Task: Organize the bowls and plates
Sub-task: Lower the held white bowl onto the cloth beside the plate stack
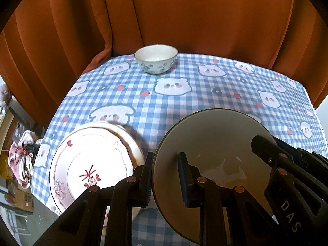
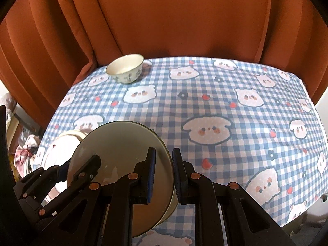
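Observation:
A large pale bowl (image 1: 215, 141) with a dark rim hangs tilted just above the checked tablecloth, held from both sides. My left gripper (image 1: 167, 176) is shut on its left rim and my right gripper (image 2: 164, 172) is shut on its right rim. The same bowl (image 2: 121, 143) fills the lower left of the right wrist view. Each view also shows the other gripper's fingers (image 1: 264, 147) (image 2: 90, 164) on the far rim. Just left of the bowl lies a stack of white flowered plates (image 1: 92, 164), mostly hidden in the right wrist view (image 2: 61, 141). A small patterned bowl (image 1: 155, 58) (image 2: 125, 67) stands at the far edge.
The table carries a blue-and-white checked cloth (image 1: 225, 94) printed with bears, and its right half (image 2: 235, 106) holds no dishes. An orange curtain (image 1: 184, 16) hangs close behind the far edge. Clothes and boxes (image 1: 22, 160) lie on the floor to the left.

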Motion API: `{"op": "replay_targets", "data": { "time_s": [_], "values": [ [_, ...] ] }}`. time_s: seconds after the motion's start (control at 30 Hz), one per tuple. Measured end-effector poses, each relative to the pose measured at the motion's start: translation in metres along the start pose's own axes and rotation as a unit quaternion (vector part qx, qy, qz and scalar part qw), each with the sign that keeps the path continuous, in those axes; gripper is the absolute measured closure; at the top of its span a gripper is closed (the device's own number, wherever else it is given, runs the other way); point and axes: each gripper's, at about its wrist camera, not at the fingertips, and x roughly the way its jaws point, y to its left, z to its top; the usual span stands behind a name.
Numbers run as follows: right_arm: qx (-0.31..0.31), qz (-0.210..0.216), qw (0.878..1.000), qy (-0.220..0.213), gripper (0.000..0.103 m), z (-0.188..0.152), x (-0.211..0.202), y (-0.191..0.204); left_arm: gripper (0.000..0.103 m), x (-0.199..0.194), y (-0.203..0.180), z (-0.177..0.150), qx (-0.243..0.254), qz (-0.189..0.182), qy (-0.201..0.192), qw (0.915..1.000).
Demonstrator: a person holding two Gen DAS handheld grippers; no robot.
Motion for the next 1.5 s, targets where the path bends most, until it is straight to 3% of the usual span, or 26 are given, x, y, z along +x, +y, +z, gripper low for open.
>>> {"op": "replay_targets", "data": {
  "time_s": [0.5,0.87,1.1,1.2,1.27,1.3,1.4,1.5],
  "values": [
    [-0.015,0.008,0.999,0.042,0.083,-0.015,0.027,-0.002,0.082,0.021,-0.001,-0.018,-0.014,0.010,0.035,0.9992],
    [-0.009,-0.016,0.998,0.054,0.083,-0.017,0.039,-0.009,0.082,0.034,-0.006,-0.017,-0.013,-0.009,0.045,0.9989],
    [0.011,-0.030,0.998,0.052,0.082,-0.019,0.038,-0.007,0.066,0.031,-0.005,-0.018,-0.005,-0.040,0.040,0.9984],
    [0.014,-0.037,0.998,0.054,0.069,-0.020,0.038,-0.003,0.050,0.027,-0.003,-0.017,0.007,-0.042,0.037,0.9984],
    [0.023,-0.042,0.998,0.045,0.038,-0.022,0.032,0.000,0.034,0.023,0.002,-0.015,0.007,-0.051,0.030,0.9982],
    [0.025,-0.045,0.998,0.040,0.032,-0.022,0.029,0.001,0.032,0.020,0.006,-0.013,0.008,-0.055,0.022,0.9982],
    [0.030,-0.055,0.998,0.008,0.027,-0.021,0.015,0.010,0.023,0.012,0.015,-0.008,0.011,-0.051,0.008,0.9986],
    [0.034,-0.062,0.997,0.004,0.021,-0.017,0.011,0.021,0.021,0.010,0.027,-0.005,0.015,-0.054,0.009,0.9984]
  ]
}}
